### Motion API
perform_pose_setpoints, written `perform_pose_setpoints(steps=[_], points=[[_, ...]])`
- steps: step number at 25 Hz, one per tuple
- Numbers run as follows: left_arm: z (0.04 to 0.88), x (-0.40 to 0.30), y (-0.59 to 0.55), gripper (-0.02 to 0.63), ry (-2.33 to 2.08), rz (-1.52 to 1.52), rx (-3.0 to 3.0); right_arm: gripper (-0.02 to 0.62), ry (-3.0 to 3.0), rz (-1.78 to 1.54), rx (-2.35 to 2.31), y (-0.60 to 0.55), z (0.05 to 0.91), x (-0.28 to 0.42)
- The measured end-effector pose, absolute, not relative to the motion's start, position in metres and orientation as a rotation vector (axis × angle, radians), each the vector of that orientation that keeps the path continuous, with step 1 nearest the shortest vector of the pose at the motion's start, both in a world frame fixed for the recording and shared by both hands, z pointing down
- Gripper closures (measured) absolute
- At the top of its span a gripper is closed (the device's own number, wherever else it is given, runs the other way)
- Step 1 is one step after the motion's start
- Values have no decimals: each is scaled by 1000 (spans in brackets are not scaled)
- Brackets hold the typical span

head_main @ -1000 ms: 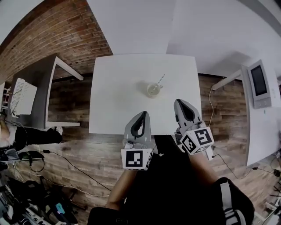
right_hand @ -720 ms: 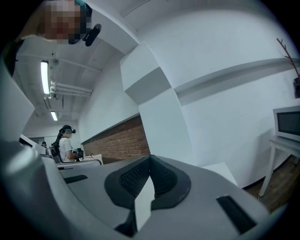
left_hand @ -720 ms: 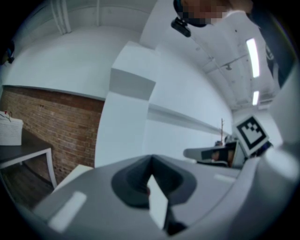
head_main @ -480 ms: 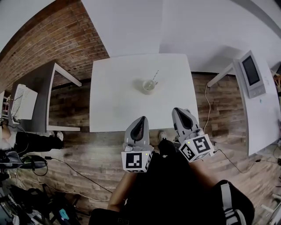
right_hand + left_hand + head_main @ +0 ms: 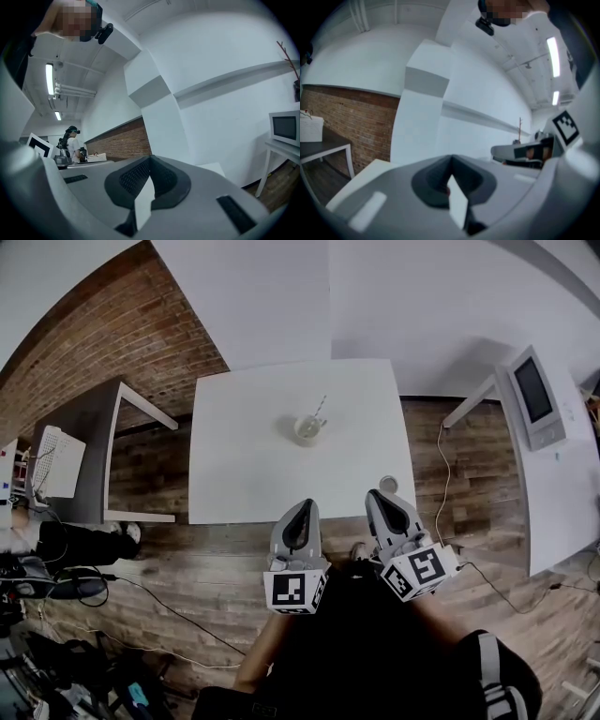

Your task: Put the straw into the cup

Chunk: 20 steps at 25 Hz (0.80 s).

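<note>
At the bench's near edge: left tool [image 5: 301, 506] and right tool [image 5: 376, 494], side by side, tips raised.
Left tool: clenched, jaws tip to tip, nothing between.
Right tool: clenched, likewise empty.
Cup [image 5: 307, 430]: mid-bench [image 5: 234, 474], straw [image 5: 320, 407] standing tilted inside.
Room: cup well apart from both tools and every bench edge.

Brick wall [image 5: 112, 324], wooden floor [image 5: 187, 549]
</note>
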<state>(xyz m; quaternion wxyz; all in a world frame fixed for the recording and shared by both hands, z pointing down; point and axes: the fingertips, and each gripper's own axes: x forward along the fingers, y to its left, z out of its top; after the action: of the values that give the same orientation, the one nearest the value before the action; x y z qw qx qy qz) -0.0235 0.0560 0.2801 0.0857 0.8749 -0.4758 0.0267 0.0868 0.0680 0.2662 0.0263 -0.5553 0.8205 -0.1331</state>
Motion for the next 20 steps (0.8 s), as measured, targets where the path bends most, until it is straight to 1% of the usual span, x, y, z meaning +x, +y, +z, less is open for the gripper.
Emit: perform_pose_setpoints(steps=[9, 20], points=[[279, 0, 68, 603, -1461, 80, 2585, 589, 2568, -416, -1665, 81, 270, 111], [274, 13, 73, 603, -1464, 81, 2603, 591, 2607, -394, -1607, 84, 265, 111]])
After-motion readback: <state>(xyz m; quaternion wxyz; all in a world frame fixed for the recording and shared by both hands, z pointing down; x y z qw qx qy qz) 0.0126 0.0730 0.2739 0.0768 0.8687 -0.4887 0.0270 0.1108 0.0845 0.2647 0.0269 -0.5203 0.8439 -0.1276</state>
